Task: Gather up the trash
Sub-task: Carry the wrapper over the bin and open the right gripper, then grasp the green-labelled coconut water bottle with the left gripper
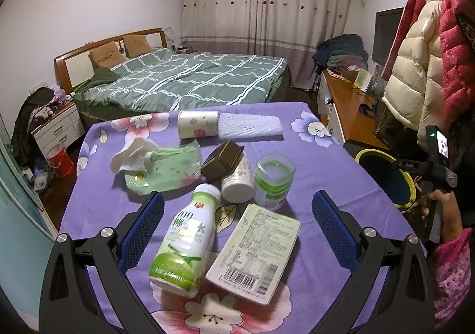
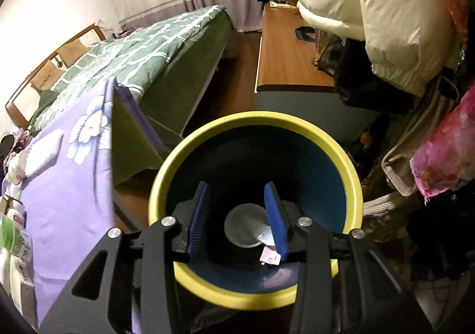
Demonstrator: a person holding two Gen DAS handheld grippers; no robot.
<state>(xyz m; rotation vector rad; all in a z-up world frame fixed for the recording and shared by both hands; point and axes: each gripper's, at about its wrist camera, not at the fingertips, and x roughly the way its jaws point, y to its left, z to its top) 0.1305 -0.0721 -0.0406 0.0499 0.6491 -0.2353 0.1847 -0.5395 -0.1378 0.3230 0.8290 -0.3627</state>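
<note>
Yellow-rimmed bin [image 2: 255,185] sits under the right gripper [image 2: 242,215], fingers spread and holding nothing. Left gripper [image 1: 237,233] fingers, spread wide, flank a bottle [image 1: 184,239] and carton [image 1: 255,251] on the bench [image 1: 326,161]; closing could catch both, the carton at 3 o'clock slipping out.

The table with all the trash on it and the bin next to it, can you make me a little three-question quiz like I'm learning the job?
1. True or false: the right gripper is above the bin.
2. What lies between the left gripper's open fingers?
A. tissue pack
B. green bottle and flat carton
C. foam net
3. Fill in: the bin's rim is ____.

Key:
1. True; its jaws stand apart with nothing between them.
2. B: the bottle and carton lie side by side, neither gripped.
3. Yellow.
</note>
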